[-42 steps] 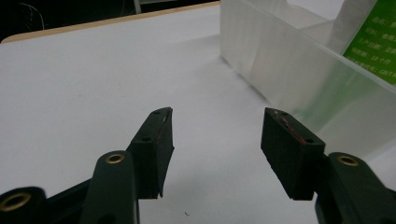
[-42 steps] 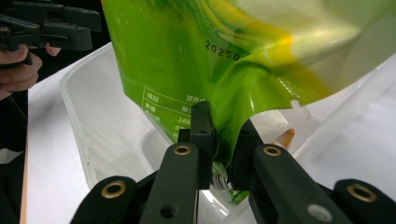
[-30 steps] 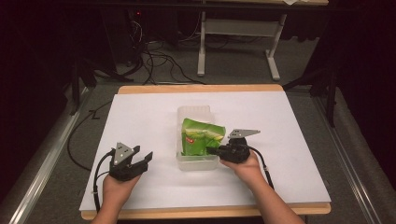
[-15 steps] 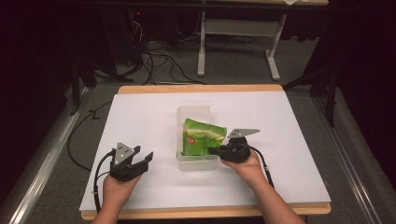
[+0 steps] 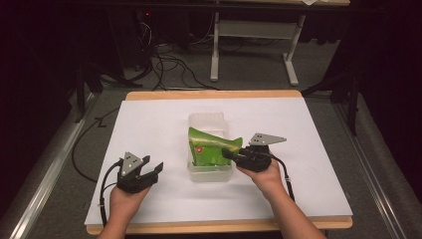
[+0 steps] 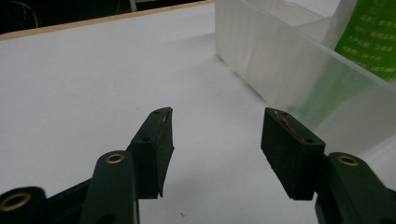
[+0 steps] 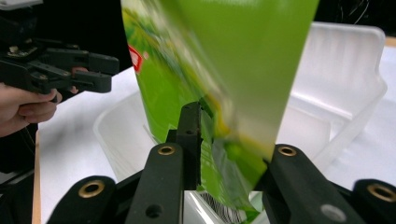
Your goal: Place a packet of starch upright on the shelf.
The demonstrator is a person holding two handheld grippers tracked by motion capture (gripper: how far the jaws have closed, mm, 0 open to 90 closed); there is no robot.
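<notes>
I am looking down at the white table [image 5: 149,119], where a clear plastic bin [image 5: 209,121] is sitting near the middle with a green bag [image 5: 211,147] standing up out of its near end. My right gripper [image 5: 230,154] is reaching in from the right at the bag's right edge. In the right gripper view the bag [image 7: 219,70] is hanging between my two jaws, which have just been spreading apart; the left jaw is lying along the film, but the blur is keeping me from telling whether the pads are pressing it. The bag's lower corner is dipping into the bin [image 7: 345,79] below.

My left gripper [image 5: 149,172] is resting low on the table, well apart from the bag and to the left of the bin, its jaws standing wide with nothing between them. In the left gripper view the bin's wall [image 6: 299,70] is rising just beyond my right jaw.
</notes>
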